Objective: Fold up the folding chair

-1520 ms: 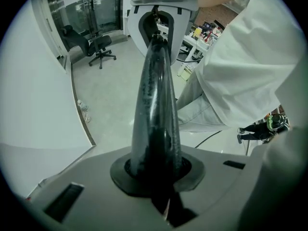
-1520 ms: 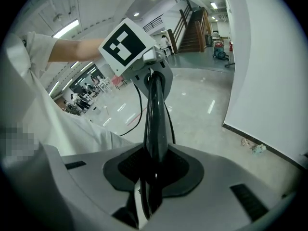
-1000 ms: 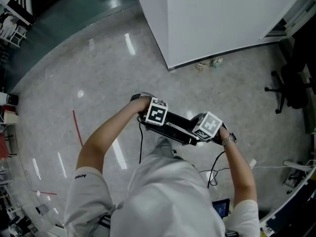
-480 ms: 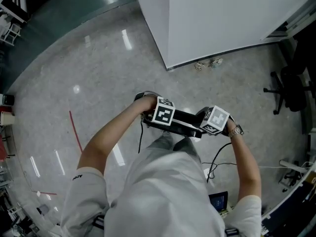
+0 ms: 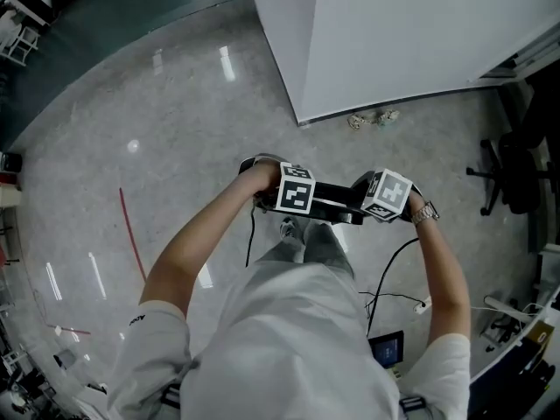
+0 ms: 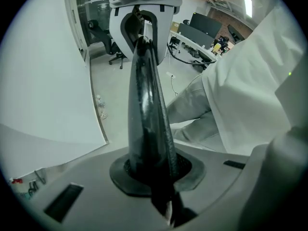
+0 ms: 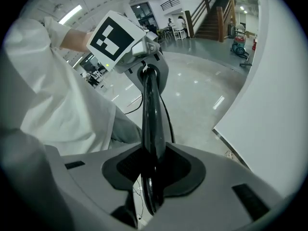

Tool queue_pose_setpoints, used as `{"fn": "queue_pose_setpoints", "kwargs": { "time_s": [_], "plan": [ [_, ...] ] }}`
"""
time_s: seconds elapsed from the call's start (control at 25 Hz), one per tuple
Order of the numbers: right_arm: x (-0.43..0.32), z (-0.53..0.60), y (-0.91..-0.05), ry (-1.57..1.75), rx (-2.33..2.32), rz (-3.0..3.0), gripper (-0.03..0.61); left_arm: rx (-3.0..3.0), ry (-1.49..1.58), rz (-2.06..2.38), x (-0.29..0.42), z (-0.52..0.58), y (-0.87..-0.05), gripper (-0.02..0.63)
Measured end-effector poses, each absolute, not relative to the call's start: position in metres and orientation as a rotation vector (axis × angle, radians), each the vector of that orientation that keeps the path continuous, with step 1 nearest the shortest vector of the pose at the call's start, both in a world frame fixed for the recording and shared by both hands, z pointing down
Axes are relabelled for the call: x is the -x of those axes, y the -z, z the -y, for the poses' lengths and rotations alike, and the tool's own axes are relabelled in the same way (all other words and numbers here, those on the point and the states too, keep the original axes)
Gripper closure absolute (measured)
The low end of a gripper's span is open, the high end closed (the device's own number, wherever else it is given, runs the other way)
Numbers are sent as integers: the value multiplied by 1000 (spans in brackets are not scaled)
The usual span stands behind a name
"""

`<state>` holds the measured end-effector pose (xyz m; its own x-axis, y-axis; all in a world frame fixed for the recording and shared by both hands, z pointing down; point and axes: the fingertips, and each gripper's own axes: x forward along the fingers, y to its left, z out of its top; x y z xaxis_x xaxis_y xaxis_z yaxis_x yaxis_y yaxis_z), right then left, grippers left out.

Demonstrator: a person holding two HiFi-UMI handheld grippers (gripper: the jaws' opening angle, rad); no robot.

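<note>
black folding chair [image 5: 336,198], grey speckled floor [image 5: 157,164], white wall [image 5: 402,33].

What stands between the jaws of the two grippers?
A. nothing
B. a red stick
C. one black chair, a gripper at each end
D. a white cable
C: the black chair runs between the jaws of the left gripper and of the right gripper in their own views; the right gripper's jaws have just been opening, with the chair between them.

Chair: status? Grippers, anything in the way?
Left gripper clamped on chair. Right gripper jaws just opened further, chair between them. Chair looks folded flat. Cable on floor, right side.
</note>
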<state>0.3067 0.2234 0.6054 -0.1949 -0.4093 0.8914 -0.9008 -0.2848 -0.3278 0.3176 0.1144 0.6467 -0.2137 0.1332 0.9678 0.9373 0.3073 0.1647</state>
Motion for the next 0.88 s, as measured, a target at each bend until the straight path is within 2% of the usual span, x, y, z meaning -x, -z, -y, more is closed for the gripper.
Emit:
{"fn": "queue_pose_setpoints", "kwargs": {
  "time_s": [0.88],
  "plan": [
    [-497,-247,-611,-1320,-1363,1711,482,1227,1253,1529,-481,-137,-650,554]
  ]
}}
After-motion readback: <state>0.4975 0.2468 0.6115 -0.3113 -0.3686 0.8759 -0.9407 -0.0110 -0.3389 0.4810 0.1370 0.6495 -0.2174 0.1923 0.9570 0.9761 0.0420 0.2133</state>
